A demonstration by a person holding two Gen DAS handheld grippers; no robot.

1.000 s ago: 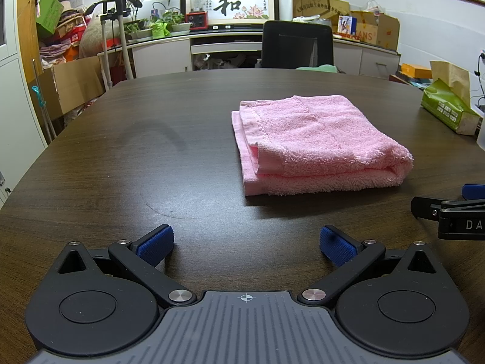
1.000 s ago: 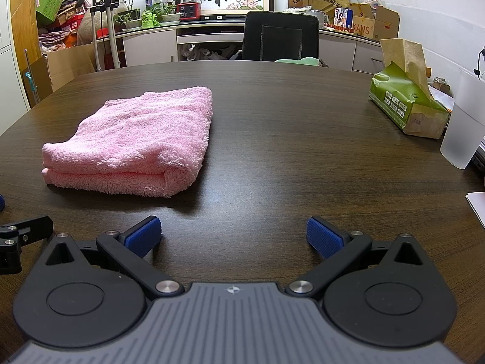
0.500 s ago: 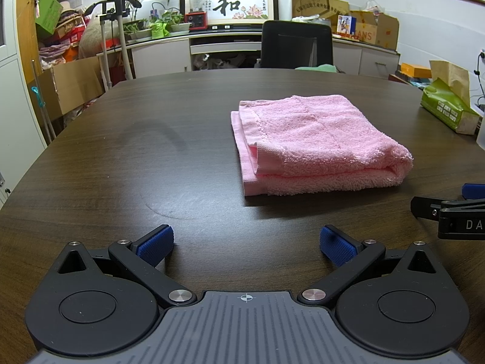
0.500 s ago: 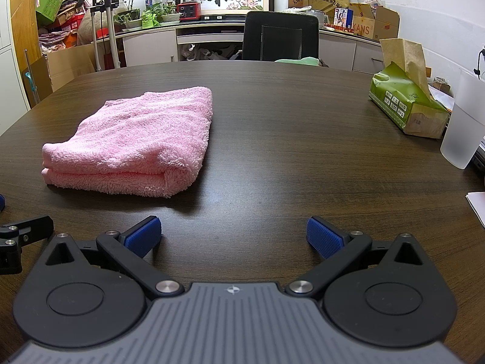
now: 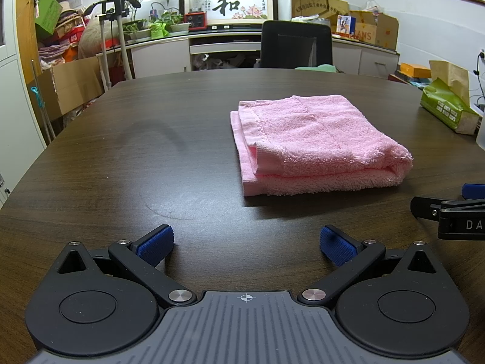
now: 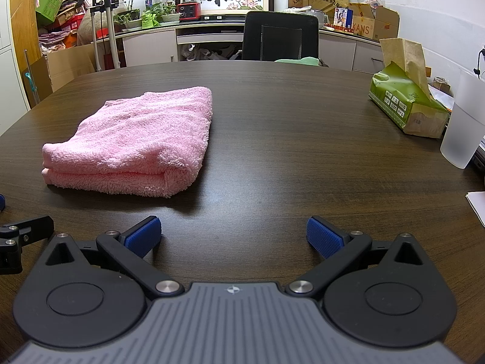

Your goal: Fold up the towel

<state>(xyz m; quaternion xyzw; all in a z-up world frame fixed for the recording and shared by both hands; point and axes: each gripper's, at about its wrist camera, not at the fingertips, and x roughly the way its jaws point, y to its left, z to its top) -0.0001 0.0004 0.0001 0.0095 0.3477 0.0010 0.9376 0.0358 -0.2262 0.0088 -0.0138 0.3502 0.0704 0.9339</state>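
Left tongs (image 5: 246,244) and right tongs (image 6: 233,235): both spread apart, empty, nearer than the pink towel (image 5: 315,142). Towel folded, flat on the dark counter (image 5: 121,157). Beyond it, black chair (image 5: 295,45).

worktop (image 6: 272,115): dark wood grain, rounded far edge | pink towel (image 6: 142,139): folded, left of centre | green tissue box (image 6: 406,103): far right | frosted cup (image 6: 463,127): right edge, just beside box | white paper (image 6: 477,203): near right edge
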